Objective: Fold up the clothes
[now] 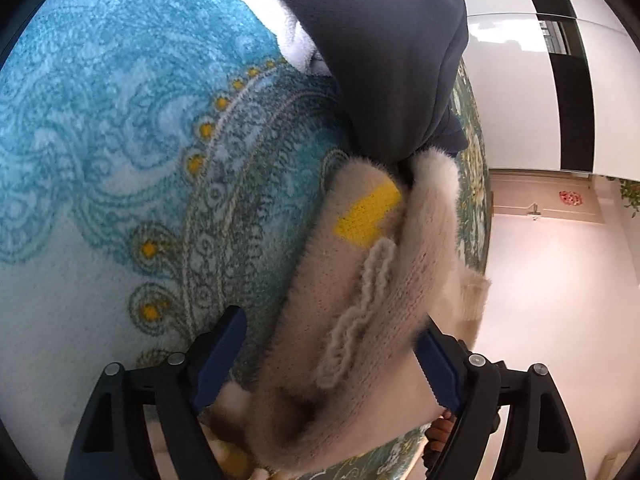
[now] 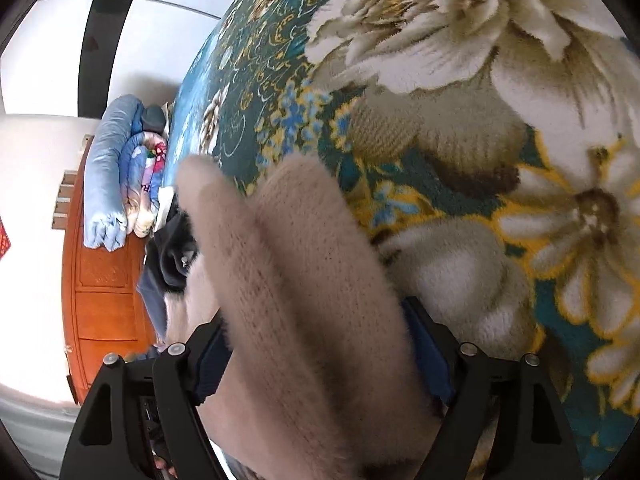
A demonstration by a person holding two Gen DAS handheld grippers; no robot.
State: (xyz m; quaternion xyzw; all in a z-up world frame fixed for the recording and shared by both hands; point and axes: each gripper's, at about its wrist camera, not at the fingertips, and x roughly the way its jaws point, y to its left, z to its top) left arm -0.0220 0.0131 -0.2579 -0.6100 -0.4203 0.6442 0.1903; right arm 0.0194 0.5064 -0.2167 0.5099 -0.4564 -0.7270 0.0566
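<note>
A fluffy cream knitted sweater (image 1: 360,280) with a yellow patch (image 1: 368,216) hangs bunched over the patterned blanket (image 1: 120,140). My left gripper (image 1: 332,344) has its blue-padded fingers (image 1: 220,356) spread wide on either side of the sweater's folded bulk. My right gripper (image 2: 316,352) likewise straddles a thick fold of the same sweater (image 2: 288,280), which fills the gap between its pads (image 2: 428,356). Whether either gripper pinches the fabric cannot be told. A dark grey garment (image 1: 380,60) lies beyond the sweater in the left wrist view.
The bed carries a teal blanket with large cream flowers (image 2: 480,80). A white towel-like cloth (image 1: 296,40) peeks from under the grey garment. Folded blue quilts (image 2: 116,172) lie by an orange wooden headboard (image 2: 104,288). White wall and floor (image 1: 540,260) lie beyond the bed's edge.
</note>
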